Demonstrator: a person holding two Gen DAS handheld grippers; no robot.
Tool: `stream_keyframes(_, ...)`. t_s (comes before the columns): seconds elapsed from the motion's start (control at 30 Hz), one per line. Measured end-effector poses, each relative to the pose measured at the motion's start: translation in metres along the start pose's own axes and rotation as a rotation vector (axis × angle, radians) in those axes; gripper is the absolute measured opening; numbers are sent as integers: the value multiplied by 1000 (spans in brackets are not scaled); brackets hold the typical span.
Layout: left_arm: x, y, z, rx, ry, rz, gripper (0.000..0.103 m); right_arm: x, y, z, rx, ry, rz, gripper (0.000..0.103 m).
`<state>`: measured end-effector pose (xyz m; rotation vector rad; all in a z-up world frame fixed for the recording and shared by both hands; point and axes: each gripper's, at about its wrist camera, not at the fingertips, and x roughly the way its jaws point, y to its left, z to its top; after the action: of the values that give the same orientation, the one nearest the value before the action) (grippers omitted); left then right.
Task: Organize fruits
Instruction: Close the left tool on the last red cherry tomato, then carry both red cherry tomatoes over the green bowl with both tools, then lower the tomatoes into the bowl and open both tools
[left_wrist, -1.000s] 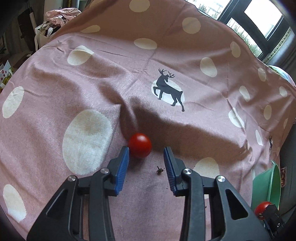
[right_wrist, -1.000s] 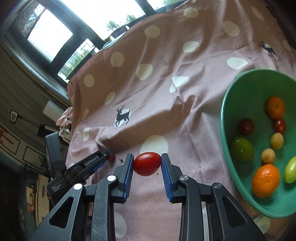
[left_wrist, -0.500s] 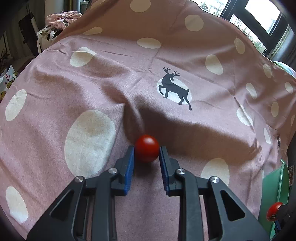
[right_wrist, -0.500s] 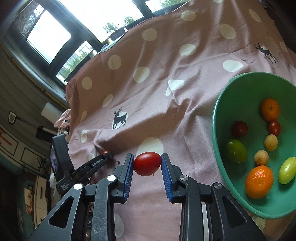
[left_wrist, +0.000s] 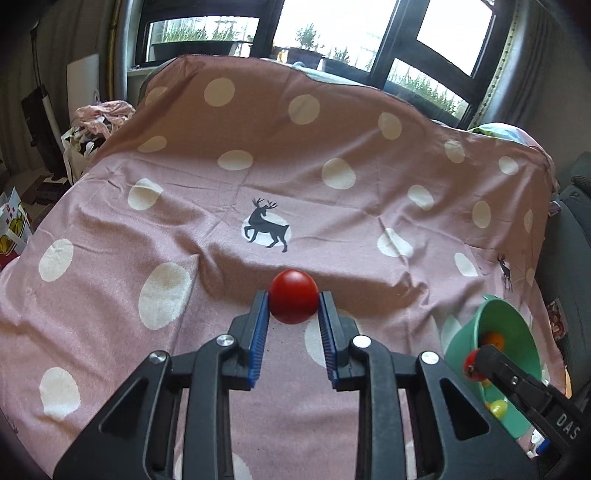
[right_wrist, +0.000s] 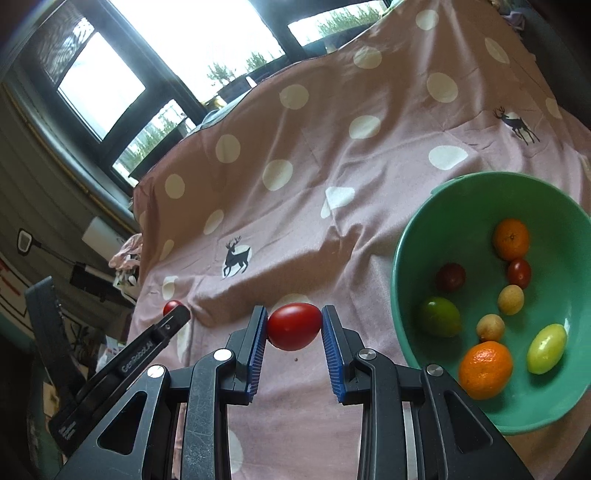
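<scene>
Nearest in the left wrist view, the left gripper (left_wrist: 294, 308) is seen closed on a round red tomato (left_wrist: 294, 301), the blue pads pressed against its two sides at its widest part; it is judged that the fruit is pinched there so that it cannot slip while it is carried clear of the cloth. At about four o'clock in that view the tip of the right gripper (left_wrist: 476, 363) is seen with its own red fruit in front of the green bowl (left_wrist: 509, 325).

In the right wrist view the right gripper (right_wrist: 294, 326) is closed at a narrow setting on an oval red tomato (right_wrist: 294, 326), which is held end to end between the pads and lifted above the pink spotted cloth (right_wrist: 314, 177). Both tomatoes are judged to be on their way to the bowl, since the loose fruit is gathered there.

Farther out, at three o'clock, the green bowl (right_wrist: 413, 236) is set on the cloth just beside the right gripper. Two oranges, a green lime, two small yellow-brown fruits, a pale green one and two dark red ones are lying apart in it. At nine o'clock the left gripper with its tomato (right_wrist: 173, 307) is seen. Beyond the cloth, dark-framed windows (right_wrist: 103, 85) are seen at eleven o'clock.
</scene>
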<state>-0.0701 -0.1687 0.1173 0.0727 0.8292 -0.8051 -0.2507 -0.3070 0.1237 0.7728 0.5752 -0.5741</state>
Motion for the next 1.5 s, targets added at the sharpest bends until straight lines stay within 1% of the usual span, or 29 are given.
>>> stream_keyframes(0.13, -25, -19, -6, 48, -30, -55, 27, -14, -3, 2, 5, -33, -2, 32)
stream_keyframes(0.23, -38, -36, -13, 92, -44, -91, 27, -26, -7, 4, 5, -64, -22, 32)
stream_keyframes(0.37, -48, -61, -22, 139, -34, -186, 27, -44, -22, 3, 32, -102, -55, 32)
stream_keyframes(0.43, -49, -74, -27, 165, -20, -229, 27, -51, -33, 1, 51, -114, -87, 32)
stream_keyframes(0.53, -51, -95, -38, 220, -12, -265, 27, -62, -51, 0, 83, -132, -147, 32)
stream_keyframes(0.6, -50, -108, -43, 256, 5, -308, 27, -68, -63, 1, 114, -144, -183, 32)
stream_keyframes(0.67, -47, -118, -47, 270, 13, -354, 27, -73, -74, 1, 140, -153, -208, 32)
stream_keyframes(0.73, -41, -126, -50, 282, 23, -375, 27, -76, -85, 2, 171, -155, -225, 32)
stream_keyframes(0.83, -29, -136, -56, 280, 73, -432, 27, -75, -99, 2, 211, -144, -255, 32)
stream_keyframes(0.9, -20, -141, -60, 271, 110, -471, 27, -74, -107, 2, 230, -135, -270, 32)
stream_keyframes(1.1, -3, -163, -70, 294, 174, -558, 27, -70, -119, 1, 255, -105, -287, 32)
stream_keyframes(1.17, 3, -169, -73, 312, 192, -551, 27, -69, -121, 1, 257, -97, -292, 32)
stream_keyframes(1.27, 11, -174, -78, 324, 220, -548, 27, -68, -126, 0, 271, -89, -331, 32)
stream_keyframes(1.37, 16, -178, -83, 349, 223, -524, 27, -67, -130, -1, 279, -81, -348, 32)
stream_keyframes(1.5, 21, -179, -87, 357, 228, -502, 28, -65, -134, 0, 289, -68, -365, 32)
